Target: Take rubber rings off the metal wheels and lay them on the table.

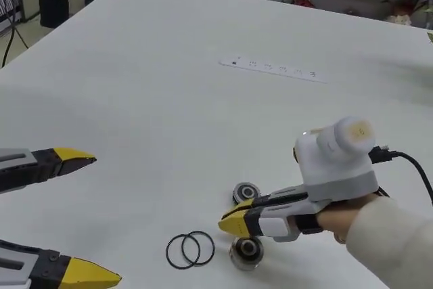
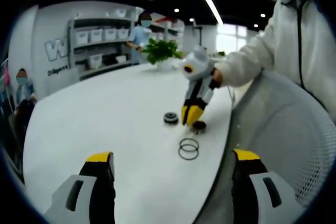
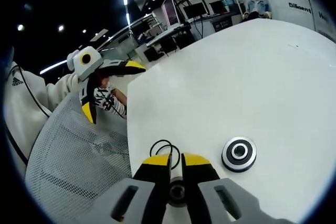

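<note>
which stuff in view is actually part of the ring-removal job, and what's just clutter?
Job:
- two rubber rings, loose on the table
- far metal wheel
- near metal wheel, under the right gripper, jaws shut
- left gripper, open, held off to the side

Lying about:
- power strip
- potted plant
- mesh chair

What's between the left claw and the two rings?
Bare table: in the head view nothing lies between the open left claw and the rings, and the left gripper view agrees.
</note>
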The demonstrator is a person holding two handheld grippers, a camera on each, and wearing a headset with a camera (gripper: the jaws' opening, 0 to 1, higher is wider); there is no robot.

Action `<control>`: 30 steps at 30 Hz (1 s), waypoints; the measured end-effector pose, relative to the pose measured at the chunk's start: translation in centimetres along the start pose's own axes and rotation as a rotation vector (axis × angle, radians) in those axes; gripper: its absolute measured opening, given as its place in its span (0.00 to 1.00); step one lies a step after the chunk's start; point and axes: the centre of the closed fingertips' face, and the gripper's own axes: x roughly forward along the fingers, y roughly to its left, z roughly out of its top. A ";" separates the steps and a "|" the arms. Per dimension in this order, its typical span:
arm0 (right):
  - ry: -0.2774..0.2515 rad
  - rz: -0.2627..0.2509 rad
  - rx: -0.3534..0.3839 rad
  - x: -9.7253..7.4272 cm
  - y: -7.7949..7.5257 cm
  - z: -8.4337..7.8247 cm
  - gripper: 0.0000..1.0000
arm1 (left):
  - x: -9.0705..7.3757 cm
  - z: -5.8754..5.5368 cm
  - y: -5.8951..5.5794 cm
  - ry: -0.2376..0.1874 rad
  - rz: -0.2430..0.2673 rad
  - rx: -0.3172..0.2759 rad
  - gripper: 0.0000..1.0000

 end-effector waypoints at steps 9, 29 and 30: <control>-0.039 -0.017 -0.023 -1.6 0.2 1.0 0.09 | 0.0 0.2 0.0 0.001 -0.001 0.009 0.94; -0.127 -0.076 -0.059 -5.4 -0.1 2.9 0.15 | 0.1 1.1 -0.1 0.002 -0.007 0.034 0.94; -0.133 -0.079 -0.062 -5.7 -0.1 3.0 0.15 | 0.1 1.2 -0.1 0.002 -0.007 0.037 0.94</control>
